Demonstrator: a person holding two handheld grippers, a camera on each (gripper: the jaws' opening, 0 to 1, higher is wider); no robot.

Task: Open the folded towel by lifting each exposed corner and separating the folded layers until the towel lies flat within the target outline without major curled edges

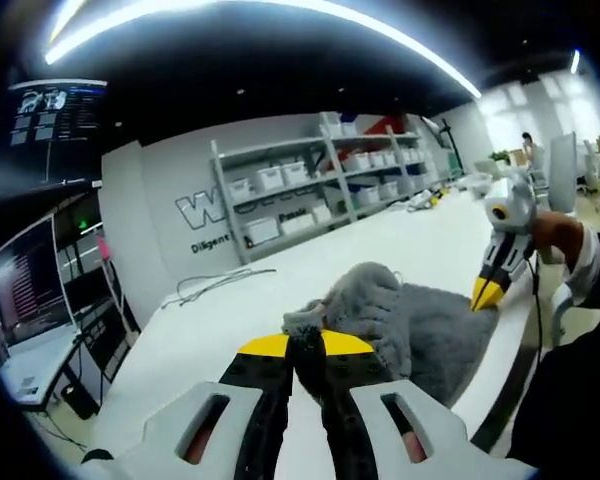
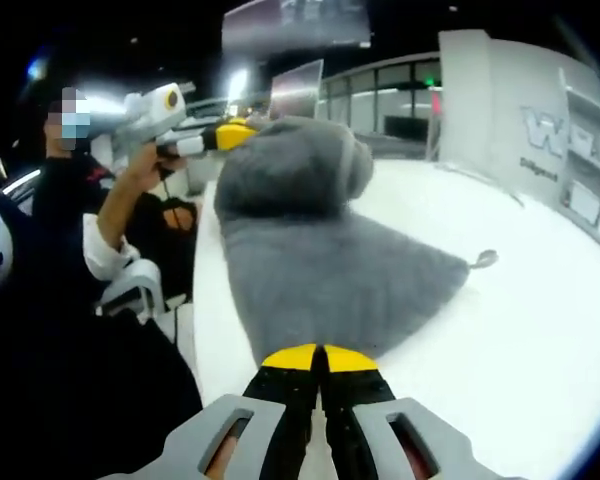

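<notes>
Desk (image 1: 280,290), white and long, carries the whole job; shelves (image 1: 320,185) with bins stand against the far wall beyond it, and a loose cable (image 1: 215,285) lies on its far part. No target outline can be made out on the surface.

Towel (image 2: 330,270), grey and fluffy, lies near the desk's near edge, part of it spread flat and part hauled up into a hump. In the right gripper view the flat part fans out toward the camera while the raised part hangs from the left tongs (image 2: 230,133), which a hand (image 2: 145,165) holds up.

Left tongs, seen in their own view (image 1: 306,345), are clamped on a bunched fold of towel, the cloth rising just past the yellow tips. Right tongs (image 2: 320,358) are pressed together at the near edge of the flat part; whether they pinch cloth or merely touch it, I cannot tell. In the left gripper view they show (image 1: 488,292) tip-down at the towel's far edge.

Judging by this, the step in hand is peeling a folded layer off. Next should be carrying the lifted layer away from the pinned edge, then laying it down without curl.
</notes>
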